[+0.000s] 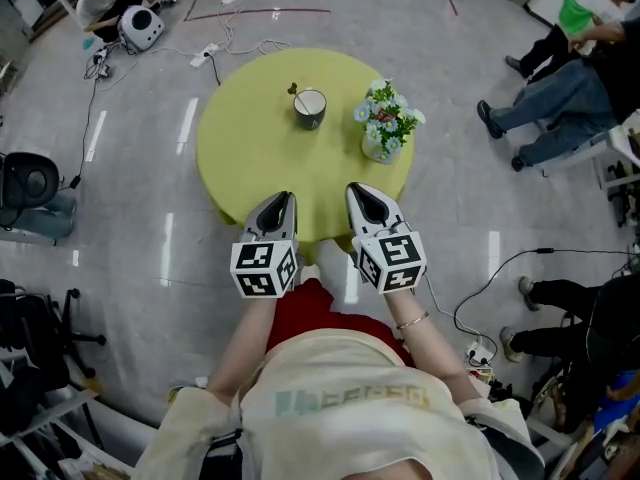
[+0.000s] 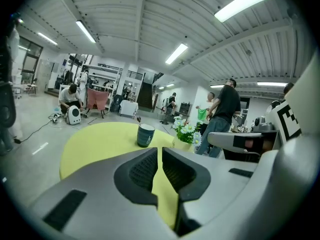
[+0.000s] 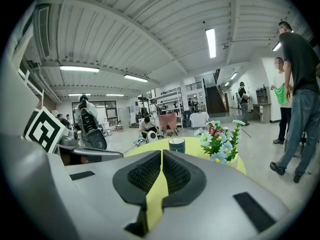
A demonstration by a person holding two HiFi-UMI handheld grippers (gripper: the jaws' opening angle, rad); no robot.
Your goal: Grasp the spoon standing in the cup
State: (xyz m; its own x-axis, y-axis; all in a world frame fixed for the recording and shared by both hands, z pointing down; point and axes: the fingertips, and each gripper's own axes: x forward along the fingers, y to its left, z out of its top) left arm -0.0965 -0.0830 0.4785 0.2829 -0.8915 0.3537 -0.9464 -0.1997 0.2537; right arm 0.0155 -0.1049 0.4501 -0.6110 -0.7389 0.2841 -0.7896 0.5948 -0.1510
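Broad round yellow-green surface, carrying two things well ahead of both tools: a vase of flowers to the right and, just beside it on the left, the dark cup, upright. In the cup, the spoon, long axis near vertical, tipped over the far-left rim. Low at the near edge, left tool and right tool, each with jaws pressed almost together on nothing, only a slit of yellow between. Straight ahead of both and about midway; by its lean, perhaps a touch handier for the left tool. Calls for parted jaws and a forward reach onto the stem above the rim
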